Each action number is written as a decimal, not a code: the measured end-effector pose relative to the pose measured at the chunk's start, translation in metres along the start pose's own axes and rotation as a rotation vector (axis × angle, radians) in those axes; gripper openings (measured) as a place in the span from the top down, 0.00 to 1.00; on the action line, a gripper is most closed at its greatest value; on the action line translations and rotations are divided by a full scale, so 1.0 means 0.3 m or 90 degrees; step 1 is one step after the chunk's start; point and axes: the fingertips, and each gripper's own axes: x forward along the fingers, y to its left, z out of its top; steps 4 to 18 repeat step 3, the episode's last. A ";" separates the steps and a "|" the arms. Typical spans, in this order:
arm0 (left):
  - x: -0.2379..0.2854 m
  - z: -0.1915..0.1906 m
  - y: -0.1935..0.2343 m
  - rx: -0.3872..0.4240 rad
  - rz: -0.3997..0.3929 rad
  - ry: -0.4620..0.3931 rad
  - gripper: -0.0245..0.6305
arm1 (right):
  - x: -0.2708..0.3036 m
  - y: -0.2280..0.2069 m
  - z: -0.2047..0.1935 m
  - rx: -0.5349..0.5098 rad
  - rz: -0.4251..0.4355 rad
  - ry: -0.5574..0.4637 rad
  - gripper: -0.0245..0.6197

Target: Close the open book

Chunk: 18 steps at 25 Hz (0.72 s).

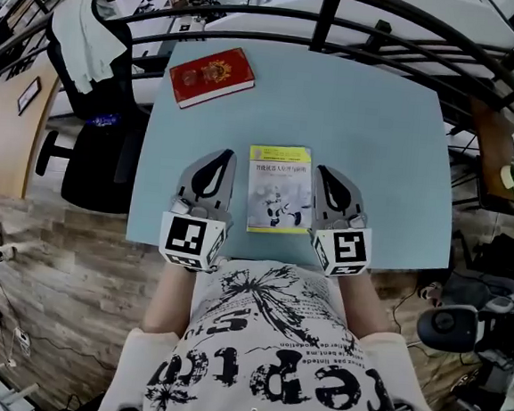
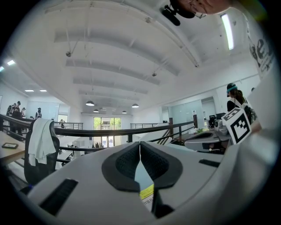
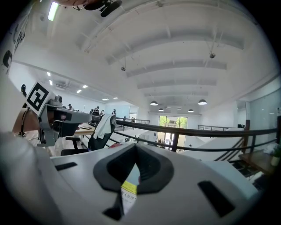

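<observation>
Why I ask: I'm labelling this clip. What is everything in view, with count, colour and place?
table: one, light blue, centre, in front of the person
red book: one, red with gold emblem, closed, table's far left corner
white book: one, white with yellow-green band, closed, near edge, between the grippers
chair: one, black, left of the table
cloth: one, white, draped over the chair's back
railing: one, black, beyond the table
floor: wood-look, brown-grey, lower left
left gripper: one, grey and black, shut, left of the white book
right gripper: one, grey and black, shut, right of the white book
shirt: one, white with black print, bottom centre
</observation>
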 end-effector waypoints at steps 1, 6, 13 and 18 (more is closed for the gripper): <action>0.003 -0.002 0.001 0.001 0.000 0.002 0.93 | 0.003 0.000 0.000 -0.002 0.000 0.000 0.95; 0.008 -0.007 0.003 0.003 0.000 0.005 0.93 | 0.009 0.000 0.000 -0.006 0.001 0.002 0.95; 0.008 -0.007 0.003 0.003 0.000 0.005 0.93 | 0.009 0.000 0.000 -0.006 0.001 0.002 0.95; 0.008 -0.007 0.003 0.003 0.000 0.005 0.93 | 0.009 0.000 0.000 -0.006 0.001 0.002 0.95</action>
